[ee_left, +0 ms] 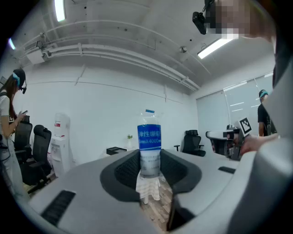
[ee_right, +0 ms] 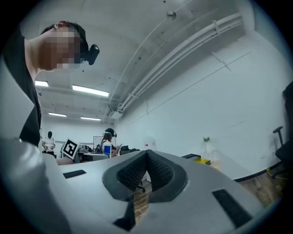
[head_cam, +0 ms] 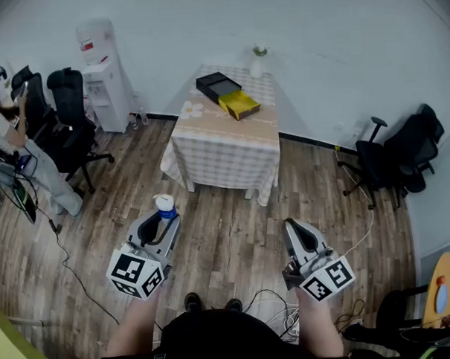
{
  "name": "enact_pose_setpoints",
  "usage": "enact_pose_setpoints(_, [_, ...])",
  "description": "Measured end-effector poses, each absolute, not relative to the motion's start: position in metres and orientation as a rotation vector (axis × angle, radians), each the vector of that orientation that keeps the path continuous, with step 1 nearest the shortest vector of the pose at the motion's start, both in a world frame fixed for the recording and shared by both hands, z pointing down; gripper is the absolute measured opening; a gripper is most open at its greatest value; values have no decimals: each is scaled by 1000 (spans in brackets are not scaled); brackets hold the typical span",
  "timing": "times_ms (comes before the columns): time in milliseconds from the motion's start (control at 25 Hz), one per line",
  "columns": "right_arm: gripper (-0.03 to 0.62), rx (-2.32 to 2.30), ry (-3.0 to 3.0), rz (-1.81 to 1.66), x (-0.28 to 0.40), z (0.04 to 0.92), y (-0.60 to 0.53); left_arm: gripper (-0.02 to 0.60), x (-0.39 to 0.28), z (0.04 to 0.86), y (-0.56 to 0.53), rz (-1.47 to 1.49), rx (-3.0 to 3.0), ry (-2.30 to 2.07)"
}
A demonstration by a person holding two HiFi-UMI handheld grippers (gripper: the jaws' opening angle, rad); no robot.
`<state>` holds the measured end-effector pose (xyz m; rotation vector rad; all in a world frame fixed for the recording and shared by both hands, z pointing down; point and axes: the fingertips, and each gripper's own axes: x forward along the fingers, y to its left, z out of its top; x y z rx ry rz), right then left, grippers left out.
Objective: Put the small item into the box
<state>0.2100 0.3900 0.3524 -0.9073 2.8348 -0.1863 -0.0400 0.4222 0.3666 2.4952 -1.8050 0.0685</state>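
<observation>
While the right gripper [ee_right: 146, 154] has jaws pressed together, the left gripper [head_cam: 164, 222] pinches a clear blue-labelled bottle [ee_left: 149, 137].

left gripper [head_cam: 164, 221] level, fingers [ee_left: 124, 172] clamping bottle [head_cam: 165, 205], right gripper [head_cam: 294, 228] level, fingers [ee_right: 132, 172] together

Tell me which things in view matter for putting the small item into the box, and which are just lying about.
For the job:
- small bottle, gripped in the left claw
- box on the table
- right claw, shut and empty

Just lying about:
- water dispenser
- office chairs
- vase
</observation>
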Motion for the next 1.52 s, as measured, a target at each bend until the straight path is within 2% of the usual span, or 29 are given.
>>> enact_pose_setpoints(600, [35, -851, 2855, -198, 167, 351, 402, 137, -65, 370, 435, 88, 2521, -1766])
enact_pose_setpoints(1080, [38, -792, 2864, -182, 86, 344, 426, 137, -136, 381, 458, 89, 2534, -1759])
enact_pose_setpoints(1520, [38, -793, 2867, -233, 66, 355, 421, 137, -163, 400, 453, 92, 2500, -1739])
